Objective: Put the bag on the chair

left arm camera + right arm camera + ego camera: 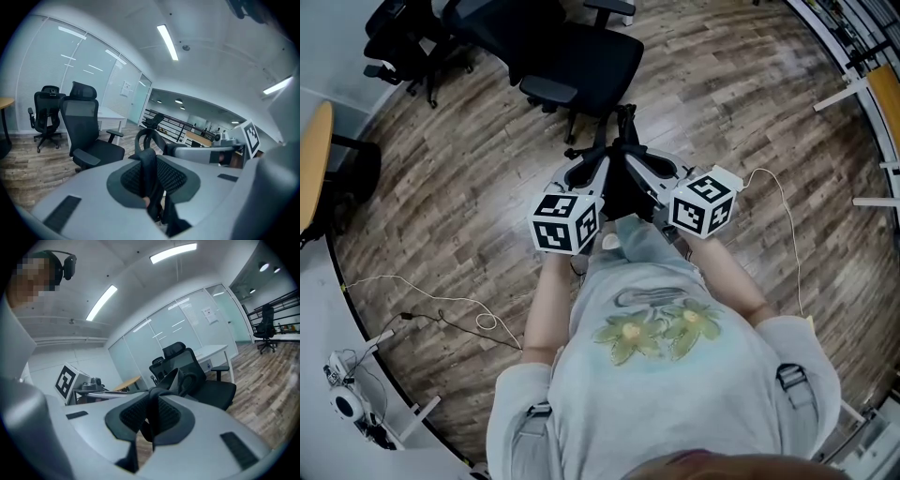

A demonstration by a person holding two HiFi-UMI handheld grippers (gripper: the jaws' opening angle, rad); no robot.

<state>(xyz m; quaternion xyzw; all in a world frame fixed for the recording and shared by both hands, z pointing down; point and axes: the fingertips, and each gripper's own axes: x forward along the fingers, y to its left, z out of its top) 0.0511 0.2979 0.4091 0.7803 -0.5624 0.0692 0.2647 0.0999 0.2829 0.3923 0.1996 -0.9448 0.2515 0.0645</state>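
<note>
Bag [623, 190] hangs just in front of the chair [589, 58], not yet on it; left gripper [592, 169] and right gripper [654, 169] each pinch one strap [149, 173], probably to carry it level.

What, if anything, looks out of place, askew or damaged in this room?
Nothing is spilled or damaged. The only untidy thing is a thin white cable trailing loose across the wooden floor to the person's left. The black bag hangs from the left gripper and right gripper, short of the chair.
</note>
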